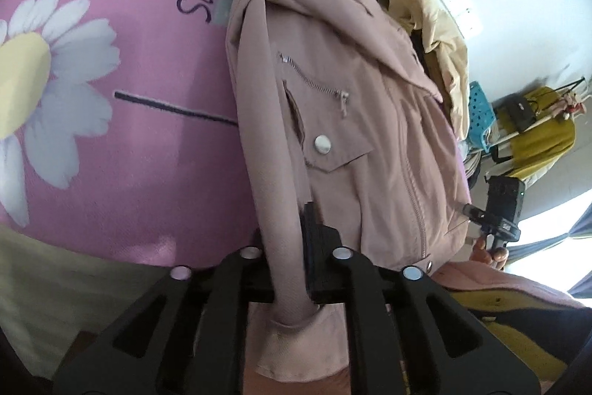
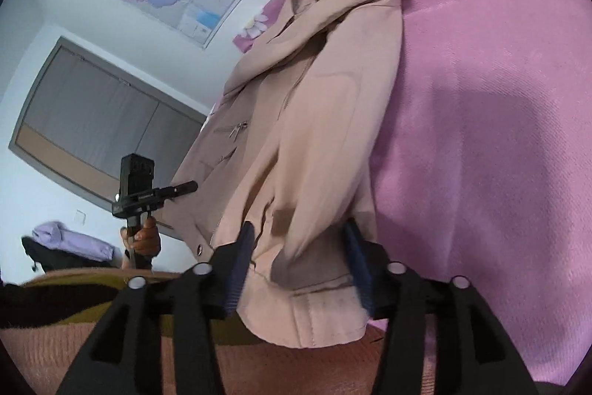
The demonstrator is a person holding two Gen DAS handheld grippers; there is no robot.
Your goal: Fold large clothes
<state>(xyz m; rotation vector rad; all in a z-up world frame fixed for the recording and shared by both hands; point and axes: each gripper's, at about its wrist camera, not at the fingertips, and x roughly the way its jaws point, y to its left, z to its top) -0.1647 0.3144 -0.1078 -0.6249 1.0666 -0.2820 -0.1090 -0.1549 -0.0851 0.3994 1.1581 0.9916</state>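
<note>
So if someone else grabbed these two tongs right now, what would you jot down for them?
Left tongs: pinched shut on the pink jacket's sleeve, near the cuff.
Right tongs: straddling the other sleeve's cuff; the pads look partly apart, so the grip is unsure.
Jacket: lying front up on the pink daisy bedspread, collar away from you, both sleeves running down along its sides. A pile of cream clothes sits beyond the collar.
Done: jacket laid out, both cuffs reached.
Left: fold the sleeves across the front, then fold the body.
</note>
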